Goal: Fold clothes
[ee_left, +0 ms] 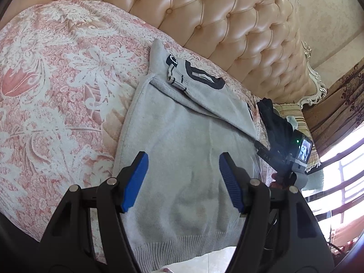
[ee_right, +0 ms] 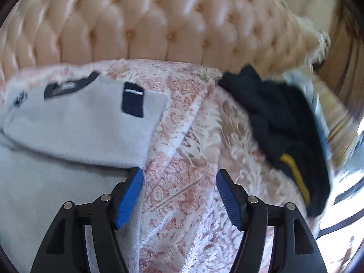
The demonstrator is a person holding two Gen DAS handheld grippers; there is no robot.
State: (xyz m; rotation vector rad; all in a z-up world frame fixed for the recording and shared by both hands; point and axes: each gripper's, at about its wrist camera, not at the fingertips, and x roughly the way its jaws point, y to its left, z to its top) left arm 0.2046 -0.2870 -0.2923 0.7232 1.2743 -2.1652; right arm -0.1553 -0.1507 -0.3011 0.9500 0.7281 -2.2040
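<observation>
the left tool (ee_left: 183,178) is released, its blue pads wide apart over the light grey knitted sweater with dark navy trim (ee_left: 182,136). this sweater lies flat on the pink and white floral bedspread (ee_left: 56,79), with one sleeve folded across its upper part. the right tool (ee_right: 179,192) is released too, holding nothing; the sweater edge is just beside its left pad. ahead to its right lies a dark navy garment with a yellow stripe (ee_right: 279,122), near the beige tufted leather headboard (ee_right: 159,22).

Both wrist cams low over bed, facing headboard (ee_left: 227,22), sharing sweater (ee_left: 182,136)
</observation>
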